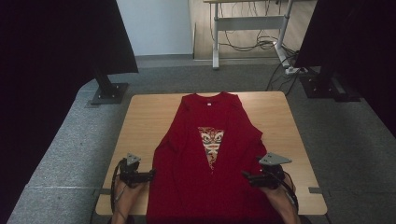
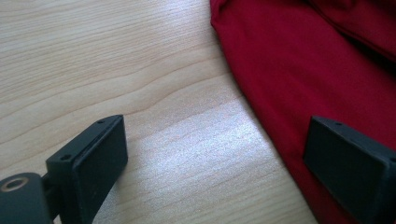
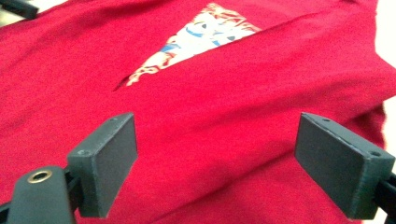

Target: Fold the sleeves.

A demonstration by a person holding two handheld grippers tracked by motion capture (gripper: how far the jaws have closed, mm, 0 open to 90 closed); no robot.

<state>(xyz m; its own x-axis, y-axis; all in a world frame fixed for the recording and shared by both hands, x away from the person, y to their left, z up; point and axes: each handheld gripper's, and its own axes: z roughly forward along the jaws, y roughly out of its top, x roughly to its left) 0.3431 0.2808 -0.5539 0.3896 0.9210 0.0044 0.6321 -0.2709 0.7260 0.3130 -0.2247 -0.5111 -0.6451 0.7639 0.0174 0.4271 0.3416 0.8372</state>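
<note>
Red shirt [image 1: 205, 158] flat on table [image 1: 144, 121]; I see left gripper [image 1: 152, 173] and right gripper [image 1: 244, 175] both wide open, holding nothing.

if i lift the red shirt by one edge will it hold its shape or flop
Probably flop: the shirt is thin cloth, folded inward with soft creases. Its hem already hangs over the table edge, so it may slide. Likely light; a push would bunch it.
</note>
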